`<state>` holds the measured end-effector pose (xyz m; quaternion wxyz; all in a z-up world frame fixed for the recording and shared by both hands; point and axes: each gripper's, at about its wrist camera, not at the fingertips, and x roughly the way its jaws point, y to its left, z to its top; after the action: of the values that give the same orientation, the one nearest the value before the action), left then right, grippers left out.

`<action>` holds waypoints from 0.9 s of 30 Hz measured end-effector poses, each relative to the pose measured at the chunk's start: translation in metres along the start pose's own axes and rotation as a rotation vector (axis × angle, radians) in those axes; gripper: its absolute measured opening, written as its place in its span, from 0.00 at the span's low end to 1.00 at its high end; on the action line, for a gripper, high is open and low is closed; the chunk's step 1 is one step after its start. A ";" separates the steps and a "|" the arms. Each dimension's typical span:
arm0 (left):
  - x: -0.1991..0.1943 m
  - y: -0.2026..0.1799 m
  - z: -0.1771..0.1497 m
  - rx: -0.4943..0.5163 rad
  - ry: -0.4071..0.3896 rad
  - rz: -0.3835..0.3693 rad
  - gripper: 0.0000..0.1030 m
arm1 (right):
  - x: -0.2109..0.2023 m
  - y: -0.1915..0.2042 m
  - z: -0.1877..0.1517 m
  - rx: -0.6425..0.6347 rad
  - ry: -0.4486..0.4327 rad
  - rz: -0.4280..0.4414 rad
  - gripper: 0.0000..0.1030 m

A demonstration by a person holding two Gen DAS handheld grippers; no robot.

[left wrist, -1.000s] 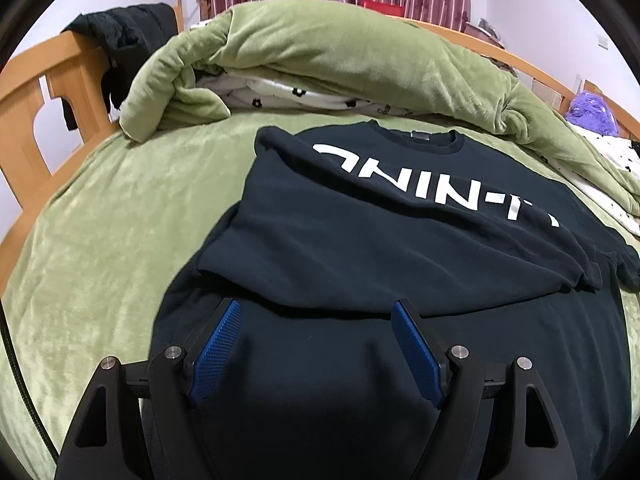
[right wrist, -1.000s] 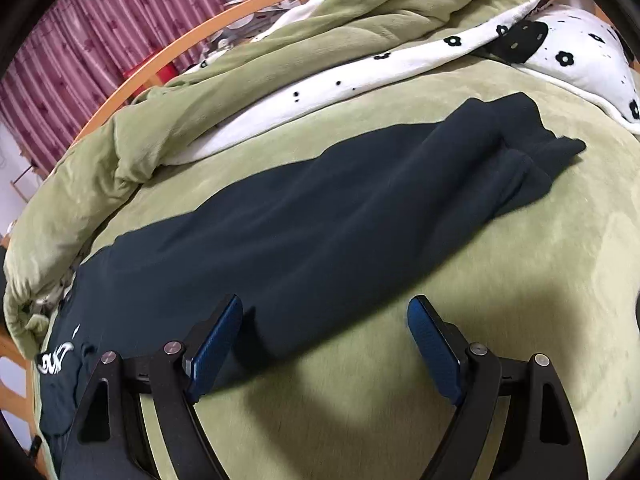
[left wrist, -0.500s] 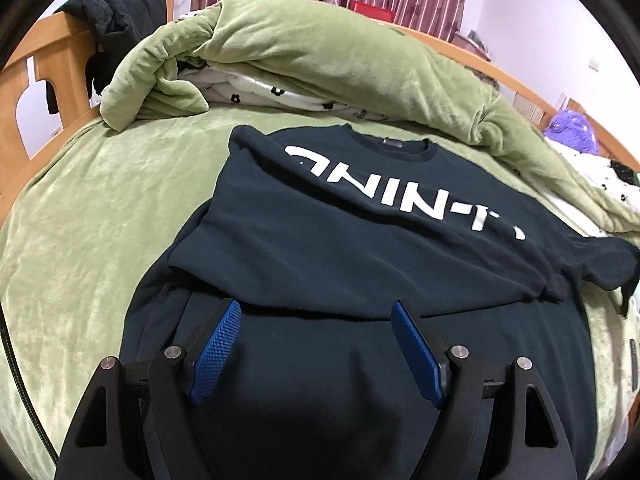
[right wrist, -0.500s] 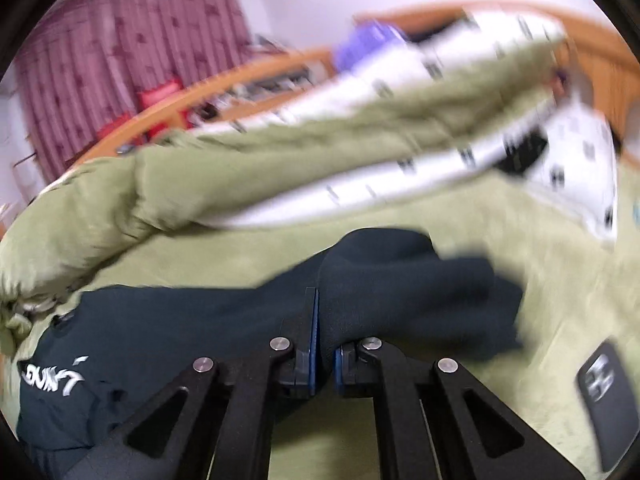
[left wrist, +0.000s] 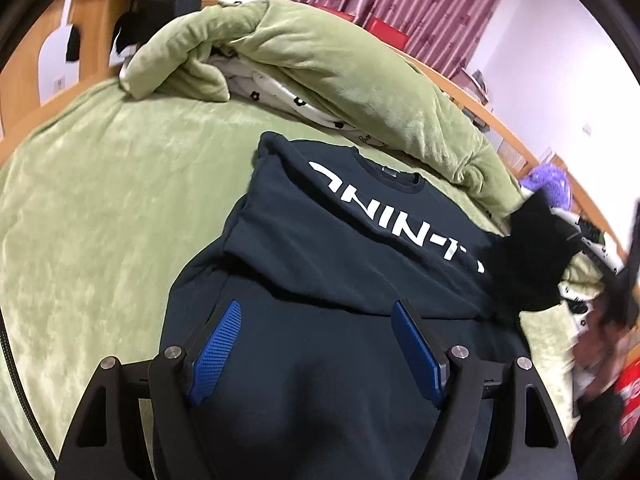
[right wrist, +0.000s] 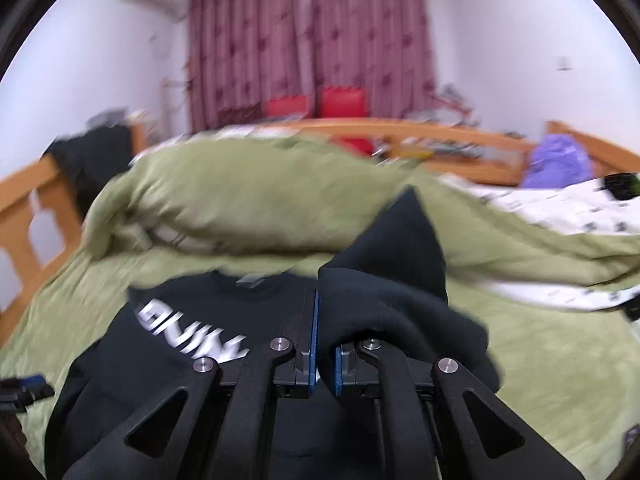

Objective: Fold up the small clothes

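The sweatshirt [left wrist: 340,264] lies flat on the green bedspread [left wrist: 92,216], collar toward the rumpled quilt [left wrist: 320,64], hem nearest the cameras. The right gripper [right wrist: 325,344] is clenched on its lifted sleeve [right wrist: 400,276]; the left gripper [left wrist: 318,354] hangs spread above the hem.

Right tongs [right wrist: 324,344] clamped tight on the sleeve [right wrist: 396,280], black cloth bunched up above the blue pads. The sweatshirt [right wrist: 180,344] lies on the green bed [right wrist: 540,352], white lettering up; rumpled duvet [right wrist: 248,200] behind, all blurred.
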<state>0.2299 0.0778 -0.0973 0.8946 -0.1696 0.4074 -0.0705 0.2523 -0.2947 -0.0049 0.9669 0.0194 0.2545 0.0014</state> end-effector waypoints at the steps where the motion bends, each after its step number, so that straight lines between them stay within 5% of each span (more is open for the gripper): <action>1: 0.000 0.002 0.000 -0.011 0.002 -0.004 0.74 | 0.009 0.012 -0.008 -0.006 0.023 0.014 0.06; 7: 0.001 0.006 0.004 -0.034 0.005 -0.008 0.74 | 0.086 0.081 -0.075 0.042 0.237 0.055 0.10; 9: 0.001 0.004 0.005 -0.030 0.004 -0.008 0.74 | 0.095 0.094 -0.085 0.017 0.245 0.052 0.17; 11: 0.004 0.001 0.006 -0.022 0.009 -0.010 0.74 | 0.097 0.102 -0.094 -0.028 0.279 0.083 0.36; 13: 0.006 -0.002 0.006 -0.020 0.013 -0.016 0.74 | 0.097 0.104 -0.098 -0.078 0.329 0.141 0.41; 20: 0.021 -0.031 0.006 0.033 0.034 -0.033 0.74 | 0.027 0.061 -0.101 -0.143 0.329 0.177 0.50; 27: 0.030 -0.086 -0.016 0.205 0.042 -0.035 0.74 | -0.045 -0.032 -0.096 0.062 0.191 0.095 0.55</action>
<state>0.2389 -0.0140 -0.0974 0.8971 -0.0830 0.4136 -0.1311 0.1655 -0.3238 -0.0674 0.9360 0.0614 0.3441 0.0413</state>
